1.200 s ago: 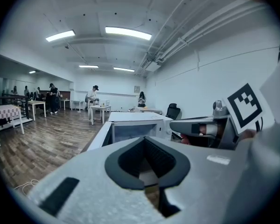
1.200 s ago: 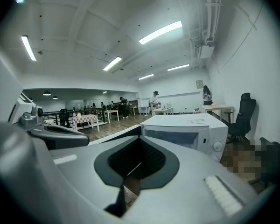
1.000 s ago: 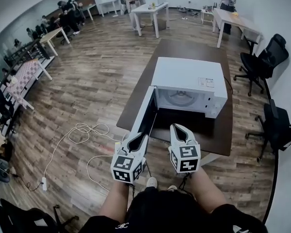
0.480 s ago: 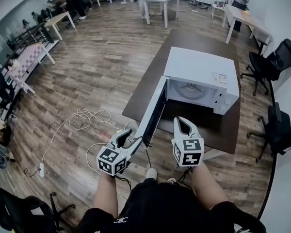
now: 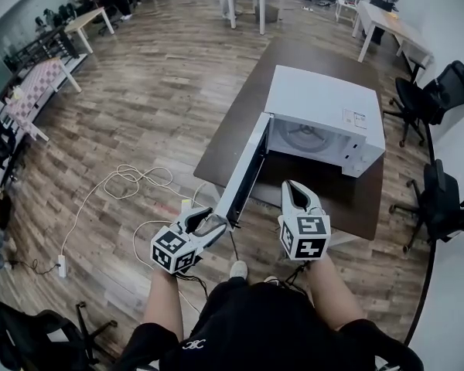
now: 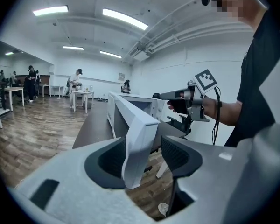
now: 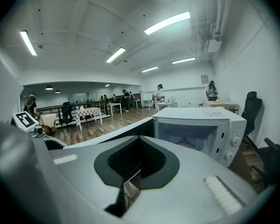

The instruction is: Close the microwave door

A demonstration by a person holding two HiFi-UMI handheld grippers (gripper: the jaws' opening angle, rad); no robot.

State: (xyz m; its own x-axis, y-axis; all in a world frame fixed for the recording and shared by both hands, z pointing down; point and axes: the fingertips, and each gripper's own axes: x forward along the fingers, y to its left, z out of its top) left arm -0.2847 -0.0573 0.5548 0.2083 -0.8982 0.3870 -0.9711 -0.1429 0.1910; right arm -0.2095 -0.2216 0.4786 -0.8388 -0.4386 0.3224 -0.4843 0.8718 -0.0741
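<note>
A white microwave (image 5: 325, 103) stands on a dark table, its cavity showing. Its door (image 5: 243, 172) is swung wide open toward me. My left gripper (image 5: 216, 224) is at the door's free end with its jaws opening. In the left gripper view the door's edge (image 6: 135, 125) stands between the two pads, and neither pad presses on it. My right gripper (image 5: 294, 185) hovers over the table in front of the cavity, jaws together and empty. The right gripper view looks past the shut jaws (image 7: 139, 143) at the microwave (image 7: 200, 125).
The dark table (image 5: 294, 52) ends just before my legs. White cables (image 5: 124, 180) and a power strip (image 5: 60, 265) lie on the wood floor at left. Office chairs (image 5: 441, 199) stand at right. White tables and people are far back.
My left gripper has swung out left and down, from in front of the door to its free end, and its jaws have opened. The right gripper has hardly moved.
</note>
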